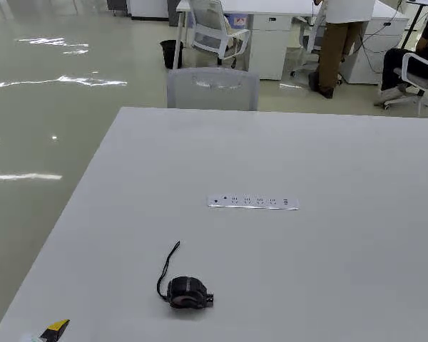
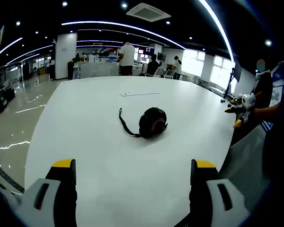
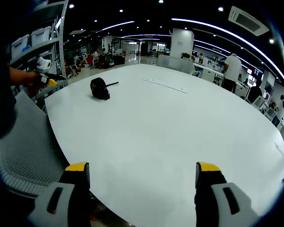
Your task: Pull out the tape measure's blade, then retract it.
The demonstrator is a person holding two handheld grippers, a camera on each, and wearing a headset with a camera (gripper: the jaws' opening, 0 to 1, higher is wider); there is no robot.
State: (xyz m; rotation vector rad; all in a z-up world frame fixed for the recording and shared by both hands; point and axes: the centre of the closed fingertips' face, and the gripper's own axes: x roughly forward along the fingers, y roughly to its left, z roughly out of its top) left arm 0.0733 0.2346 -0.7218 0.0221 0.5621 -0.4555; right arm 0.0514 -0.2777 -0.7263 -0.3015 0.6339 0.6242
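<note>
Along the table's [image 1: 307,271] near edge, left gripper [image 2: 132,165] and right gripper [image 3: 144,168] both gape empty. Farther in lies the tape [image 1: 189,292], wound in, strap [image 1: 167,260] trailing; an off-centre pinch could skid it over the slick top.

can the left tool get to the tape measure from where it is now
Probably yes. The left tool is open and faces the tape measure, which lies ahead on the white table with bare tabletop between them. Its strap trails to one side.
</note>
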